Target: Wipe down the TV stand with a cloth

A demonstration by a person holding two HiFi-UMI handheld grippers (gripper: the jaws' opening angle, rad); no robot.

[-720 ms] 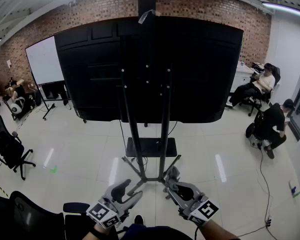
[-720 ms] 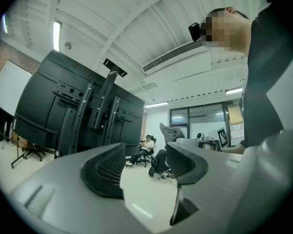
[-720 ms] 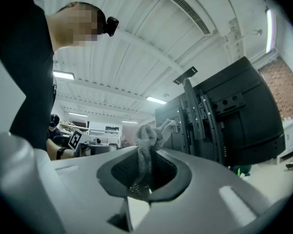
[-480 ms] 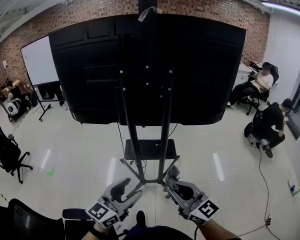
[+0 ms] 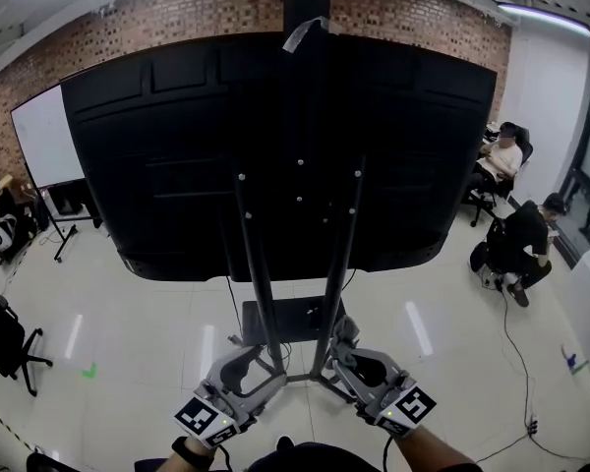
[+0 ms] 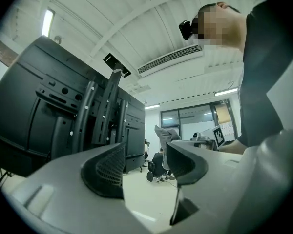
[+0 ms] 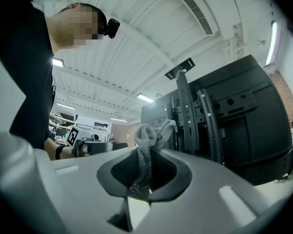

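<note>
tv stand [image 5: 259, 293] closer and larger than a moment ago | left gripper [image 5: 259, 372] jaws apart, empty | right gripper [image 5: 342, 350] clamped on grey cloth [image 7: 147, 135] | both near its base

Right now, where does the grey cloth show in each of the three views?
Head view: cloth low, right of centre, at the right gripper tip.
Left gripper view: cloth at centre, beyond the jaws.
Right gripper view: cloth at centre, pinched between the jaws.
Shared landmark: the TV stand's uprights.
</note>
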